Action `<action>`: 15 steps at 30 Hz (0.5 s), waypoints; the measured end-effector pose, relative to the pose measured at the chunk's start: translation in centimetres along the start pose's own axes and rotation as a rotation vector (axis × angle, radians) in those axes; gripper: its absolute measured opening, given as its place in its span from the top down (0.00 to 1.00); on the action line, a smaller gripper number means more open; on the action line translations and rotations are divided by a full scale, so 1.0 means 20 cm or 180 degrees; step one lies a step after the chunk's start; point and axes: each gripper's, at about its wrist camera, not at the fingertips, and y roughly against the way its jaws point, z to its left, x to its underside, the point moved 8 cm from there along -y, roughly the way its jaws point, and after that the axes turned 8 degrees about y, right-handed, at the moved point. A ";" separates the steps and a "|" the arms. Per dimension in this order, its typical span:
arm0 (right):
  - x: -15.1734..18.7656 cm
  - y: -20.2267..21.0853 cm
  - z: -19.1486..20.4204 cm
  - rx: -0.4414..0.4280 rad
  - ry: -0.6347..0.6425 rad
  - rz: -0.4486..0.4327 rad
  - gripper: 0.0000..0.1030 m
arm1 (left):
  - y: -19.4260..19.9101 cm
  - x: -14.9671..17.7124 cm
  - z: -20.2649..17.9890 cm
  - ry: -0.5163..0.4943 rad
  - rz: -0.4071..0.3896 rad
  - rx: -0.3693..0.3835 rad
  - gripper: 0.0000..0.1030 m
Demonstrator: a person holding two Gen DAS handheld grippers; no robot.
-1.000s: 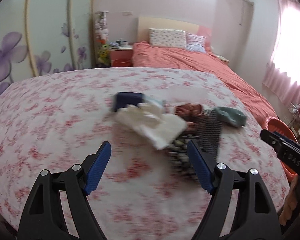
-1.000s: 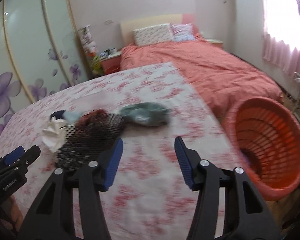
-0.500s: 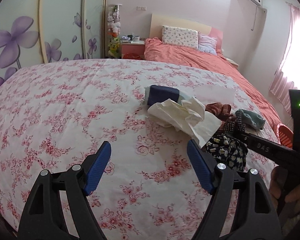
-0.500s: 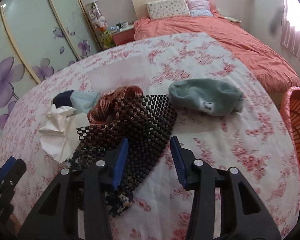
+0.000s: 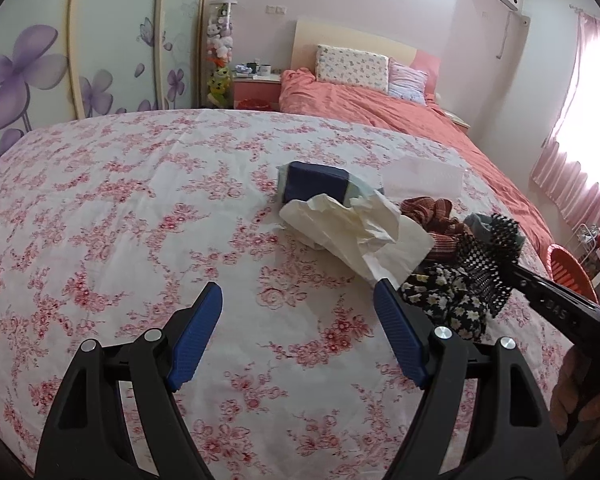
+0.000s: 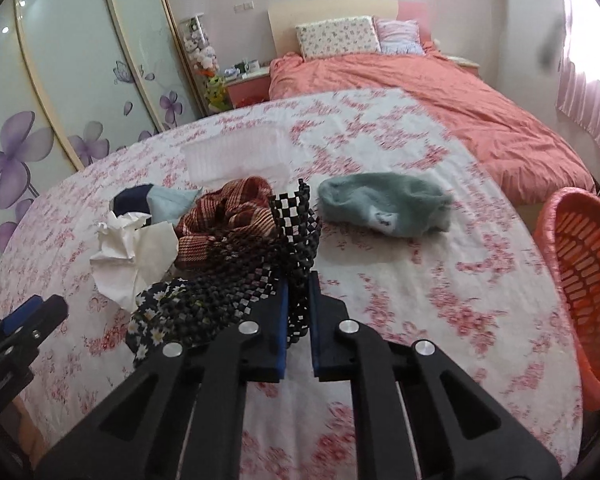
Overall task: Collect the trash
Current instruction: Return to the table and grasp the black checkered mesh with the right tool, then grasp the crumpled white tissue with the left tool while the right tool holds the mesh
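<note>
Landmark: crumpled white paper (image 5: 352, 226) on the floral-covered tabletop (image 5: 140, 208).

Right hand-held gripper (image 6: 298, 300) closing on the checkered black-and-white mesh cloth (image 6: 292, 232), just right of the paper; pads already pinching its raised fold. Mesh draped over a plaid cloth (image 6: 228, 216) and a daisy-print cloth (image 6: 156, 308). Teal knit piece (image 6: 384, 204) further right of the paper, apart from the pile. Navy-and-pale packet (image 5: 316, 184) touching the paper's far side. Orange basket (image 6: 584, 280) well right, off the tabletop edge.

Left hand-held gripper (image 5: 298, 320) released, jaws wide, nothing between them, short of the paper's near edge.

Judgement: paper light, soft, crushable; no slip risk, tears if snagged. Best taken at the bunched middle, not the flat loose flap. Mesh limp and open-weave, likely to drag neighbours when lifted.
</note>
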 end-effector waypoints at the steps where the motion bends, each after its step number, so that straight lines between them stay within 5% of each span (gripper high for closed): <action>1: 0.00 0.03 -0.02 0.0036 0.0014 -0.0052 0.91 | 0.00 0.00 -0.01 -0.0003 0.0012 0.0012 0.25; 15: 0.02 0.20 -0.22 0.0272 0.0005 -0.0213 0.91 | -0.13 -0.08 -0.18 0.0169 0.0132 0.0172 0.25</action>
